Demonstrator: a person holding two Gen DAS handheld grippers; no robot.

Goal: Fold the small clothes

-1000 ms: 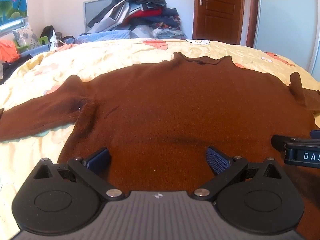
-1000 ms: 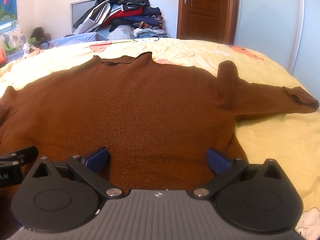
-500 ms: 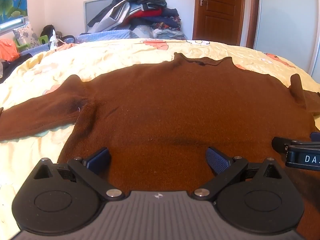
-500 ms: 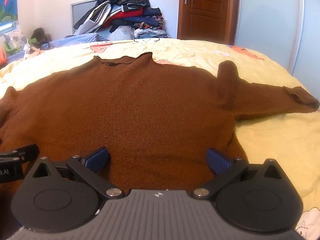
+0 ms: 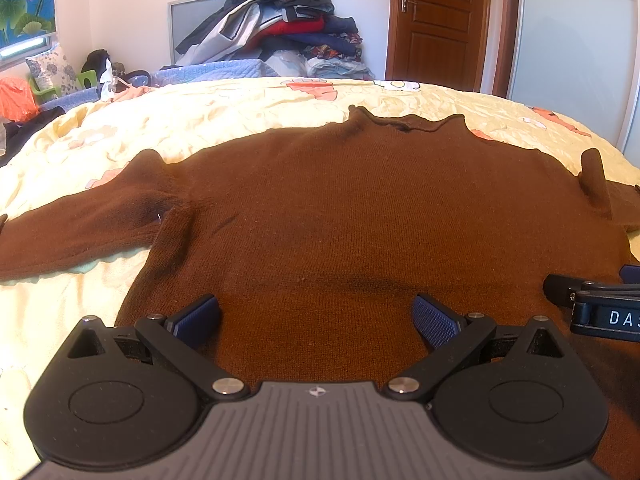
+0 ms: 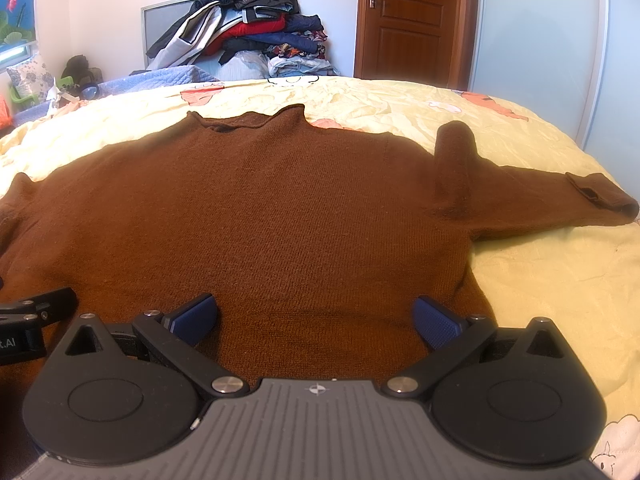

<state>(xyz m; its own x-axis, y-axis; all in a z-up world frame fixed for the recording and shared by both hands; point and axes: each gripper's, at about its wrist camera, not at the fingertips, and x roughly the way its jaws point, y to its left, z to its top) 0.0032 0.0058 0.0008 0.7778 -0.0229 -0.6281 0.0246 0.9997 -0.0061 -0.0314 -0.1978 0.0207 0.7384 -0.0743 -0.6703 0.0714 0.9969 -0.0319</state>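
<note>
A brown knitted sweater (image 5: 360, 208) lies spread flat on the bed, collar away from me, with both sleeves stretched out sideways; it also fills the right wrist view (image 6: 280, 208). My left gripper (image 5: 316, 316) is open, its blue pads wide apart over the sweater's lower left part, holding nothing. My right gripper (image 6: 314, 316) is open too, over the lower right part near the hem. The right gripper (image 5: 600, 304) shows at the right edge of the left wrist view. The left gripper (image 6: 28, 320) peeks in at the left edge of the right wrist view.
The sweater rests on a yellow patterned bedsheet (image 5: 240, 120). A pile of clothes (image 5: 280, 28) is heaped behind the bed against the wall. A wooden door (image 6: 404, 20) and a pale wardrobe panel (image 6: 540, 40) stand at the back right. Clutter lies at the far left (image 5: 60, 80).
Both grippers have barely shifted; the other gripper at each frame's edge has slid slightly outward. The sweater lies as before.
</note>
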